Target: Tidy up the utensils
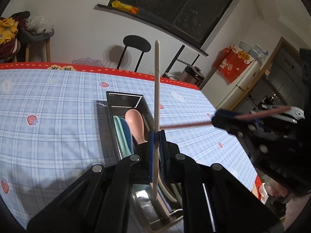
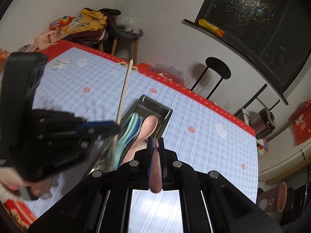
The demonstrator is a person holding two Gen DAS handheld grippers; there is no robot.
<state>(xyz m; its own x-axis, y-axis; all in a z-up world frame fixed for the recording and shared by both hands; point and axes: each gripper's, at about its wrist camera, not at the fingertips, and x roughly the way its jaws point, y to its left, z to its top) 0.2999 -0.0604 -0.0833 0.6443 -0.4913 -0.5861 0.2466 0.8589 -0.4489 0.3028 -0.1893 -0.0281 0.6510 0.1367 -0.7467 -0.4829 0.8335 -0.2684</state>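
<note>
Holding one chopstick in each gripper, we judge ourselves midway through the sorting: both sticks are lifted and neither is yet in the metal tray.

Nearest us, the left gripper has its fingers closed on the cream chopstick, which stands almost upright, its lower end down near the tray's close end, though we cannot tell whether it touches. The right gripper has its fingers clamped on the pink chopstick, held nearly level and pointing across toward the cream one.

Just beyond the fingers, the tray sits on the checked tabletop and already holds a pink spoon beside a teal spoon and a blue one.

Next, we think each stick must be tipped lengthwise along the tray and lowered beside the spoons before the fingers open.

Both grippers hang above the tray, left pointing forward, right angled in from the side.
</note>
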